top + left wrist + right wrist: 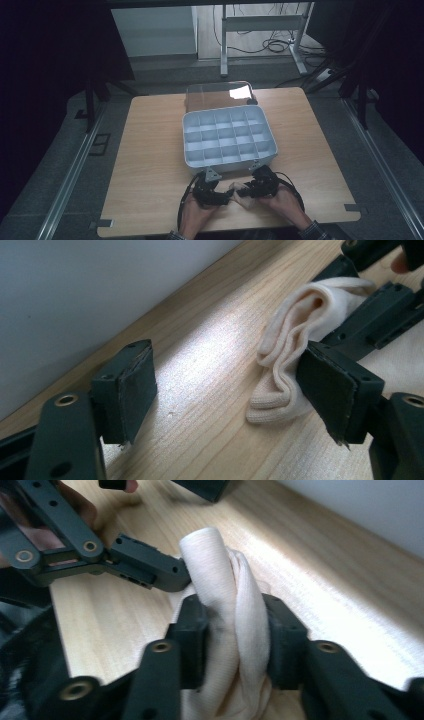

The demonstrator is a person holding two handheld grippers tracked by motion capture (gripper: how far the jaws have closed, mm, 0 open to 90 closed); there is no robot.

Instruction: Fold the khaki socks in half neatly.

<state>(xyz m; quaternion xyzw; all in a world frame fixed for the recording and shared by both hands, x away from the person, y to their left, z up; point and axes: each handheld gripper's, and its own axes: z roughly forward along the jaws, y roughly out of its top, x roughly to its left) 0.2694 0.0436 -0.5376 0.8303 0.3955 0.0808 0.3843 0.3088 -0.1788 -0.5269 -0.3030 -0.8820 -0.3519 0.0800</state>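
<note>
so the left claw (225,390) is seen spread wide, nothing pinched between its pads, one pad just beside the ribbed end of the cream-coloured knitted cloth, possibly a sock (300,340); that bundle is found on the light wooden surface (150,165) near the front edge, just in front of the pale grey plastic compartment box (229,137); the right claw (235,635) is pinched on the rolled middle of the cloth, the fabric clearly squeezed between both pads.

the step in hand is judged to be folding or rolling the cloth; it'd probably be done best if the right grip is kept steady while the free ribbed end is taken low and square by the left pads, so that all layers get caught rather than the top one only.

room-wise: the box wall is close behind both claws, so a forward push could be blocked; the front edge is near too, so anything pulled back could slide off; plenty of bare surface is left at both sides; the clear lid (220,95) standing behind the box is well out of the way.
</note>
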